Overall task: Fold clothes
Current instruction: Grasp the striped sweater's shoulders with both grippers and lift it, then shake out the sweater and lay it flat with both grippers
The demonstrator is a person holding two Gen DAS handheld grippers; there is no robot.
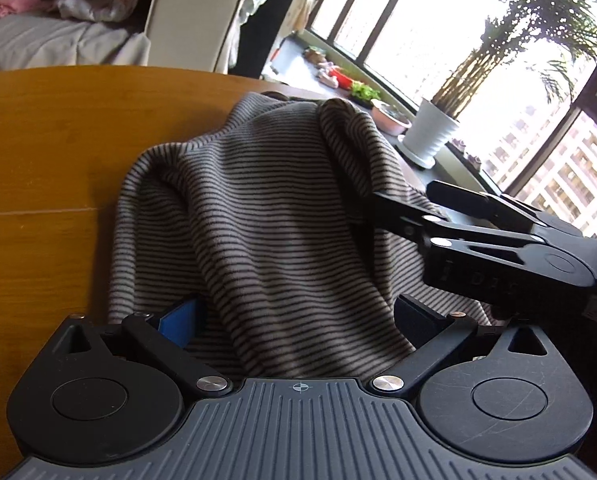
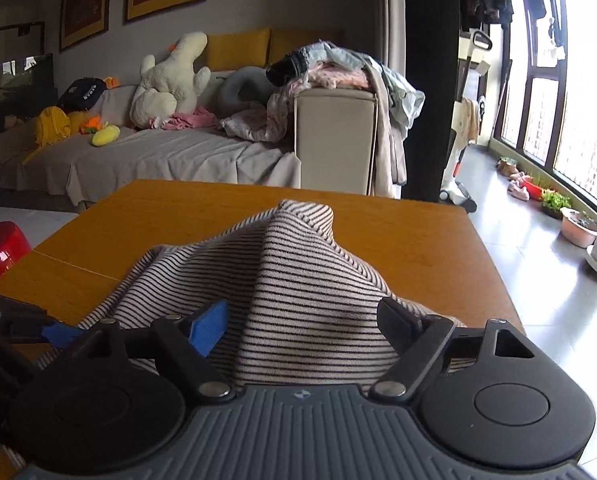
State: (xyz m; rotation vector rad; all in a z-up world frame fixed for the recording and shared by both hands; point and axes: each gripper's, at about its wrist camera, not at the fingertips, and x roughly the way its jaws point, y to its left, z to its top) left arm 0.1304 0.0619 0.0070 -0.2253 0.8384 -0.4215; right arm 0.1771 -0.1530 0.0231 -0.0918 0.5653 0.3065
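A: Where is the garment?

B: The striped garment (image 1: 266,208), grey with thin dark lines, lies bunched on the wooden table (image 1: 46,152), filling the centre of the left wrist view. In the right wrist view the same cloth (image 2: 298,280) rises to a peak at mid-frame, with bare table top (image 2: 410,232) beyond it.

A: And the tongs?

B: The left gripper (image 1: 298,320) has its jaws wide apart at the bottom of its frame, and cloth runs between them and over the near edge. One blue pad (image 1: 180,318) shows at lower left. The fingers do not pinch the cloth.

A: The other one?

B: The right gripper (image 2: 304,320) also stands wide, with striped cloth heaped between its fingers and its blue pad (image 2: 208,326) beside the fabric. From the left wrist view it (image 1: 478,240) comes in from the right edge, its tips against the cloth's right fold.

A: Any writing to read?

B: Little. Raised letters on the right gripper's black body at the right of the left wrist view are too faint to read. A dark cap (image 2: 81,92) on the sofa (image 2: 146,160) at upper left of the right wrist view carries pale lettering, too small to make out.
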